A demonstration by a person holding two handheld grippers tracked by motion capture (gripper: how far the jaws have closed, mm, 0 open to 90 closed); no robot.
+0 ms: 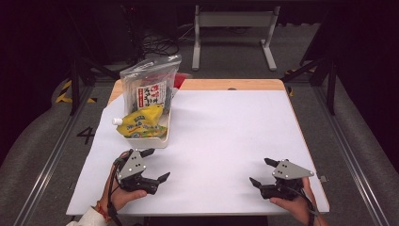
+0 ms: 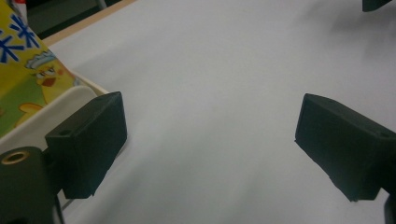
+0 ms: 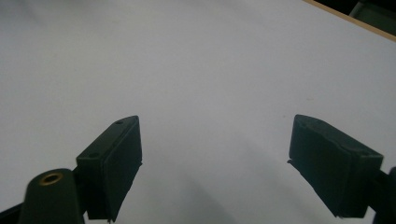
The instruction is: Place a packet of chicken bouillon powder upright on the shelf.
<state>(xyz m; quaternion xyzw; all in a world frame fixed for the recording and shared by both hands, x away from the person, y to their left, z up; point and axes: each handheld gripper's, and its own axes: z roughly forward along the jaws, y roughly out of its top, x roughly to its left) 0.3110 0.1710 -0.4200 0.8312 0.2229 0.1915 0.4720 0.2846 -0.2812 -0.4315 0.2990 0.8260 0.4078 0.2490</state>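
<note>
The left tool (image 1: 157,165) is held low over the near left part of the bench (image 1: 226,141), with its jaws spread wide. Nothing is gripped between them, and only the white bench surface is seen in the gap in the left gripper view. The right tool (image 1: 264,172) is held over the near right part of the bench, its jaws likewise spread wide and empty, with bare white surface between them in the right gripper view. The two tools are kept well apart, each gripped by a hand (image 1: 123,195) that enters from the near edge.

A white tray (image 1: 149,141) is set at the left side of the bench, just beyond the left tool. In the left gripper view the rim of the tray (image 2: 51,109) is seen right beside the tool's left jaw; whether they touch cannot be told. A yellow pouch (image 1: 141,123) with a white cap is laid in the tray, its cap pointed outward to the left. Behind it, a clear plastic bag (image 1: 151,84) with a red-and-white label is propped upright in the tray, leaning above the pouch.

The stretch of bench between the tools and the tray is unobstructed. A metal frame (image 1: 233,28) stands on the floor beyond the far edge of the bench.
</note>
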